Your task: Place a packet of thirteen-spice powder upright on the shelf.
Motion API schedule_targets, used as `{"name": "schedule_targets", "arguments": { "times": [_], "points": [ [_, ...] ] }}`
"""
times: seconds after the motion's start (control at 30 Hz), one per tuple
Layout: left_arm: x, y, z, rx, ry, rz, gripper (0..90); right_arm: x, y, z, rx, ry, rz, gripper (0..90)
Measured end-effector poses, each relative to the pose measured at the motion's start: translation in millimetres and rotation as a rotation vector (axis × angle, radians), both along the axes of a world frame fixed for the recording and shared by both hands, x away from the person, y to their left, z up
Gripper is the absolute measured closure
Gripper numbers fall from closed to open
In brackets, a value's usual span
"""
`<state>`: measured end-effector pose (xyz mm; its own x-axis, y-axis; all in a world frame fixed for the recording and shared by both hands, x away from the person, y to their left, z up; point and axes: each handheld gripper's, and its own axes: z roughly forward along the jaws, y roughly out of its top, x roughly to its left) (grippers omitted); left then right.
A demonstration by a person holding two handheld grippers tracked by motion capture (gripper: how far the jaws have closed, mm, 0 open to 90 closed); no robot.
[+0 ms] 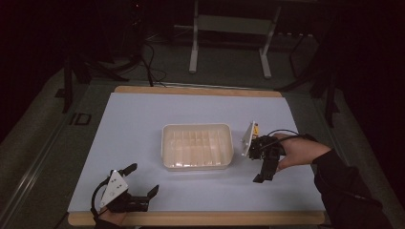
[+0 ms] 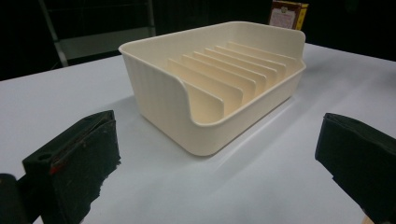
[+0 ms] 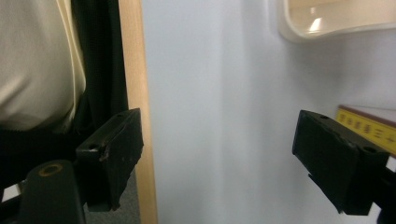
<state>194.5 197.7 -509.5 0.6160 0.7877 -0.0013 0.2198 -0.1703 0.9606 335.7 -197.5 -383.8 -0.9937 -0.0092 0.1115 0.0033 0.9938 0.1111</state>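
A cream slotted tray [image 1: 197,146] sits at the middle of the white table mat [image 1: 143,119], its row of upright dividers showing plainly in the left gripper view [image 2: 219,79]. The left gripper [image 1: 143,183] rests near the front edge of the table, well apart from the tray, its jaws standing wide open with nothing between them; the tray lies ahead of them. The right gripper [image 1: 261,175] hovers just beside the tray's right end, jaws pointing toward the person, parted and empty. A small box with a yellow label [image 1: 254,129] lies near that gripper, and its edge appears beside one jaw in the right gripper view [image 3: 369,123].
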Motion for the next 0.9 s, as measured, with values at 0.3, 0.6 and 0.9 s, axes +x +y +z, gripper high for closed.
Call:
{"name": "schedule_targets", "arguments": {
  "times": [0.3,0.6,0.9],
  "points": [
    [-1.7,0.9,-0.2,0.003,0.000,0.001,0.0,19.3,-5.3,23.1,0.035,-0.063,0.001,17.3],
    [-3.3,1.9,-0.8,0.013,0.000,0.008,0.0,39.6,-12.6,34.7,0.040,-0.087,-0.037,21.5],
    [-6.5,3.4,-0.4,0.009,-0.006,0.022,0.0,61.7,-19.3,38.1,0.052,-0.149,-0.095,14.3]
  ]
}}
